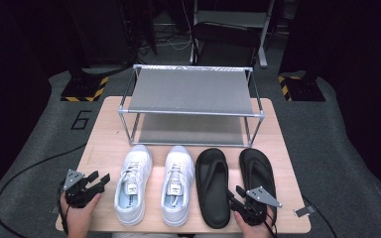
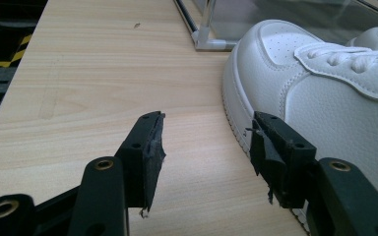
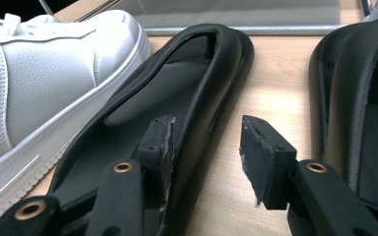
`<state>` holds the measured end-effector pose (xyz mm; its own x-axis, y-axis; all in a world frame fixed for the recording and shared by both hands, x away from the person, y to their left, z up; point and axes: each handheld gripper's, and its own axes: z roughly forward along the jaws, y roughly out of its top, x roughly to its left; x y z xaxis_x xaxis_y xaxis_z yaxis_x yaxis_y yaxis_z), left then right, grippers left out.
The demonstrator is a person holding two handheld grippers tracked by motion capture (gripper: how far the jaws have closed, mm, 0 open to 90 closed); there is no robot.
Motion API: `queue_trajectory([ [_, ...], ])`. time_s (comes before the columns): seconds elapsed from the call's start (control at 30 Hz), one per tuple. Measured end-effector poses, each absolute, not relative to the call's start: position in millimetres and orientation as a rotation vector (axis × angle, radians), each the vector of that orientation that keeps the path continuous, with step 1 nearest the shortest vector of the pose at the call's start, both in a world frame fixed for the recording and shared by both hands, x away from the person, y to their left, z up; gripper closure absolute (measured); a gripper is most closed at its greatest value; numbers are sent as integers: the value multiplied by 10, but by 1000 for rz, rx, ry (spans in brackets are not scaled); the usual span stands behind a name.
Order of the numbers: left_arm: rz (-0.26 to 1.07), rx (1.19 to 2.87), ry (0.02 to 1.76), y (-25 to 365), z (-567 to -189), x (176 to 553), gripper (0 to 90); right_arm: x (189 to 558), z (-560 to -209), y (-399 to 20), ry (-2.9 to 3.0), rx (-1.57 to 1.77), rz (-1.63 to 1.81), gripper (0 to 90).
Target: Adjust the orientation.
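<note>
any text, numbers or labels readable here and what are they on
"6": a large dark number on the grey floor, left of the light wooden table, read in the high view.
Insole labels inside the left white lace-up sneaker and the right white lace-up sneaker: small tags with print, too small and blurred to read.
Yellow-and-black striped floor plates: hazard stripes, no words.

Black two-jaw grippers, brass-ringed screw holes, grey three-cornered plates, trailing black cables.

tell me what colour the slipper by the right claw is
Black all over, the slipper shows best in the right gripper view.
</note>
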<state>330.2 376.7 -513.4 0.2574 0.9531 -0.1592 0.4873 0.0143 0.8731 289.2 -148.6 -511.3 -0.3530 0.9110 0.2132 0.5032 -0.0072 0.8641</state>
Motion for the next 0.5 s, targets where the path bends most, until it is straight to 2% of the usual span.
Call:
queue_trajectory([
  [0.5,644,1633,1354,3718,-5149,3331,458,2942,-5189,-1432,1965,1499,1298,553],
])
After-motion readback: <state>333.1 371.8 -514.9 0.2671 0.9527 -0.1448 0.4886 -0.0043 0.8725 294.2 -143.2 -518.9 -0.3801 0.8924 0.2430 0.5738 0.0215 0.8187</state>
